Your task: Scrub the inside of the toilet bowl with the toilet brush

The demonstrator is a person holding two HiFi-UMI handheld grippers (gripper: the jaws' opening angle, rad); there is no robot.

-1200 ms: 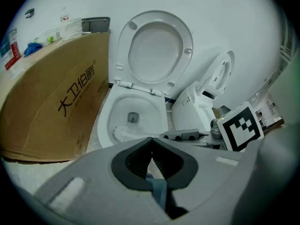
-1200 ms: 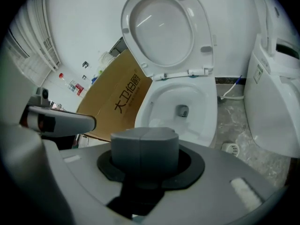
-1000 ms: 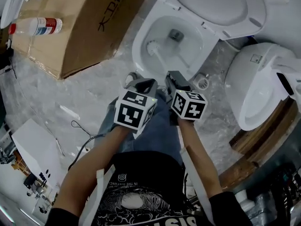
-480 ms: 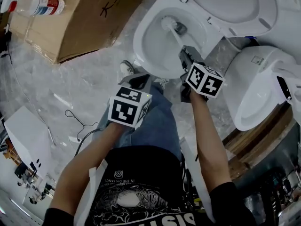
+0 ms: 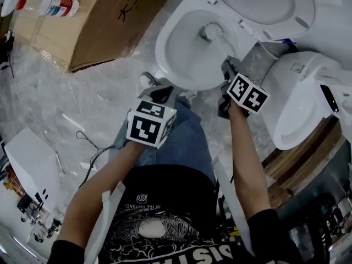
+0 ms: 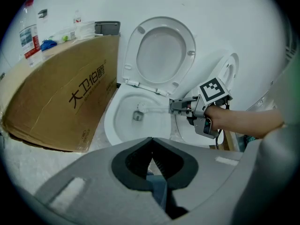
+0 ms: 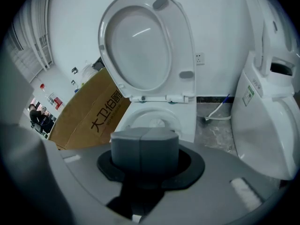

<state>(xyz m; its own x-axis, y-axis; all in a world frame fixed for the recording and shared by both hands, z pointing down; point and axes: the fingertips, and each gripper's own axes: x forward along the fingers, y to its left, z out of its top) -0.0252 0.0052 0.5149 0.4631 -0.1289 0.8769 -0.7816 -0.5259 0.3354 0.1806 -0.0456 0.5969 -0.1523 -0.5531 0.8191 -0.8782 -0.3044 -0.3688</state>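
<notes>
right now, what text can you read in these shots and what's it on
"大卫" then what looks like "168": cardboard box.
"IN THE DISTANCE": black t-shirt; the bigger letters below it are cut off.
bottle label and second toilet's sticker: too small to read.

The toilet bowl (image 5: 160, 51) is white and oval. It fills the upper middle of the head view, with its seat and lid (image 5: 258, 1) tipped up behind it. The toilet brush (image 5: 210, 32) has a round white bristle head on a thin pale handle. The head sits low inside the bowl, beside the drain opening. The handle slants out over the rim at the lower right to the right gripper (image 5: 226, 65), whose jaws are closed on it.
</notes>
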